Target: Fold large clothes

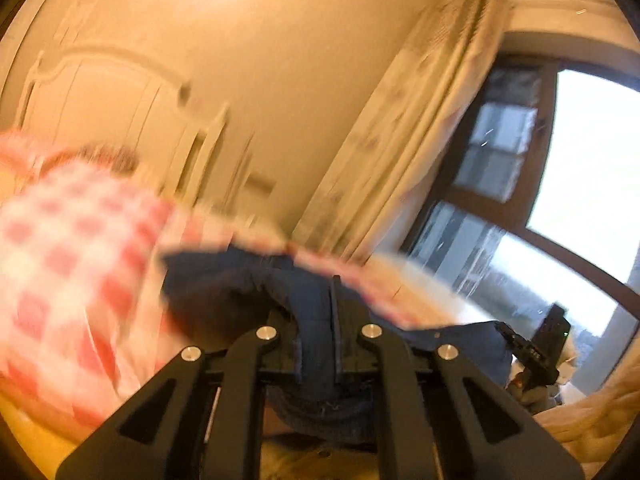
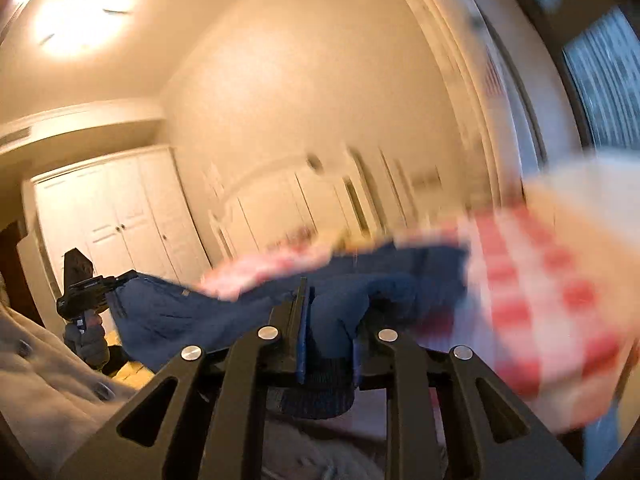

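A dark blue denim garment (image 1: 224, 280) hangs stretched in the air between both grippers. In the left wrist view my left gripper (image 1: 325, 304) is shut on a bunched edge of it. The right gripper (image 1: 516, 340) shows at the far right, clamped on the garment's other end. From the right wrist camera the same blue garment (image 2: 180, 316) runs leftward from my right gripper (image 2: 322, 308), whose blue-padded fingers pinch a fold. The left gripper (image 2: 116, 280) grips the far end, held by a gloved hand (image 2: 90, 344). Both views are blurred.
A red-and-white checked cloth (image 1: 72, 248) lies blurred behind the garment, and is also at the right (image 2: 532, 288). A white headboard (image 1: 120, 112), a pale curtain (image 1: 408, 140), a window (image 1: 580, 160), white wardrobe doors (image 2: 112, 216) and a beige buttoned coat (image 2: 48, 384) surround the spot.
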A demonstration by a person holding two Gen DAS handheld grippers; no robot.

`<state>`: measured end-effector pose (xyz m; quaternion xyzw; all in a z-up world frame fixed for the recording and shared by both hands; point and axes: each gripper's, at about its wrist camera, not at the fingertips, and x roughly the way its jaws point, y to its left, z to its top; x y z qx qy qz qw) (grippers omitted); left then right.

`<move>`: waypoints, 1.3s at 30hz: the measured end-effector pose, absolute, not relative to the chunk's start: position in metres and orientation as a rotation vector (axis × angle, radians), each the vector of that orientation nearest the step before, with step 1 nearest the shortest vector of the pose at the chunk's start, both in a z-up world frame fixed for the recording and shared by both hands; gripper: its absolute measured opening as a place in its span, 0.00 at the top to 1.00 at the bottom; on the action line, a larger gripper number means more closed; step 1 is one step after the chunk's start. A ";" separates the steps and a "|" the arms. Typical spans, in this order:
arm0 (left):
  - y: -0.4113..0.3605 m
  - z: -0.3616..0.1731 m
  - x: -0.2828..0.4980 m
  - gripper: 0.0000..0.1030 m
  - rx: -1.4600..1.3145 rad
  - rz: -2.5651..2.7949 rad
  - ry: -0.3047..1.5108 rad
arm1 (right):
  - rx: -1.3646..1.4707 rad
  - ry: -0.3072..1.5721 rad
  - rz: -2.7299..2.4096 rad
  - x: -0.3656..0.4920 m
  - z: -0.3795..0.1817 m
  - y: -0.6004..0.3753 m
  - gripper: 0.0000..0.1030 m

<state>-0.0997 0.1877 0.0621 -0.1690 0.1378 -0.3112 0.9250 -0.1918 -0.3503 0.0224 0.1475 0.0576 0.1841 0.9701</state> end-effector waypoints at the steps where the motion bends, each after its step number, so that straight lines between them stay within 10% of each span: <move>1: 0.191 0.071 -0.105 0.89 -0.339 -0.635 0.253 | 0.291 0.082 0.385 -0.195 0.034 -0.351 0.81; 15: 0.154 0.011 0.151 0.83 -0.469 -0.331 0.744 | 0.462 0.602 0.226 0.106 -0.007 -0.344 0.76; 21: 0.166 -0.058 0.216 0.77 -0.606 -0.302 0.973 | 0.709 0.666 0.271 0.135 -0.063 -0.376 0.22; 26: 0.203 -0.060 0.215 0.52 -0.838 -0.476 0.915 | 0.693 0.600 0.182 0.122 -0.052 -0.406 0.14; 28: 0.218 -0.052 0.213 0.05 -0.897 -0.519 0.843 | 0.618 0.628 0.160 0.123 -0.048 -0.404 0.14; 39: 0.184 0.006 0.212 0.06 -0.400 -0.281 0.857 | 0.171 0.832 0.193 0.168 -0.062 -0.341 0.14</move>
